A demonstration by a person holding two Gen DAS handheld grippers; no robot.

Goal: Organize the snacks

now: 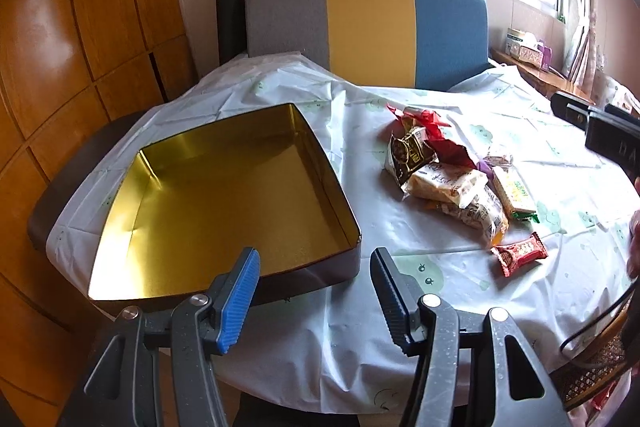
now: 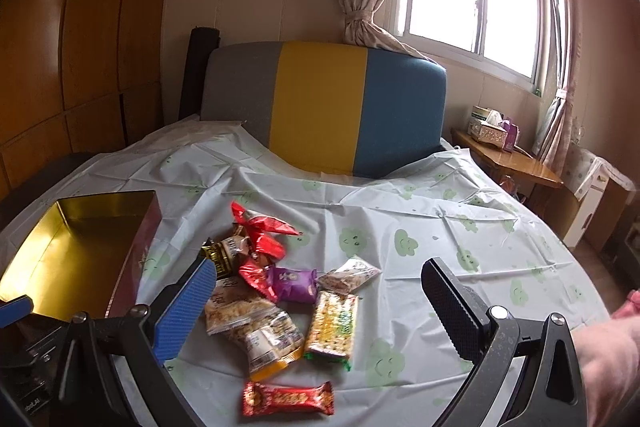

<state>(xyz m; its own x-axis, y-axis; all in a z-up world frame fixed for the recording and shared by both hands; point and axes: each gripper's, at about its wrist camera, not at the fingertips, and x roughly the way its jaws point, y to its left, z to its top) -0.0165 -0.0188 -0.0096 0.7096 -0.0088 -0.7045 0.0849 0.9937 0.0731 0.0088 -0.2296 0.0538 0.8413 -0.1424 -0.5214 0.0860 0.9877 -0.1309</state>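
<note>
Snacks [image 2: 276, 299] lie heaped on the desk [image 2: 440, 247] beside the empty tin [image 1: 208, 187]. Both grippers' fingers [image 1: 240, 291] stand wide, holding nothing. Wrappers appear light, crinkly, slippery; pinch across a packet's middle.

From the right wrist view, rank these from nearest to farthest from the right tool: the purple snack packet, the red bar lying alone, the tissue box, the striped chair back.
1. Red bar, low in the picture, between the right tool's open fingers.
2. Purple snack packet, in the pile.
3. Striped chair back, behind the table.
4. Tissue box, far right on the side table.
</note>
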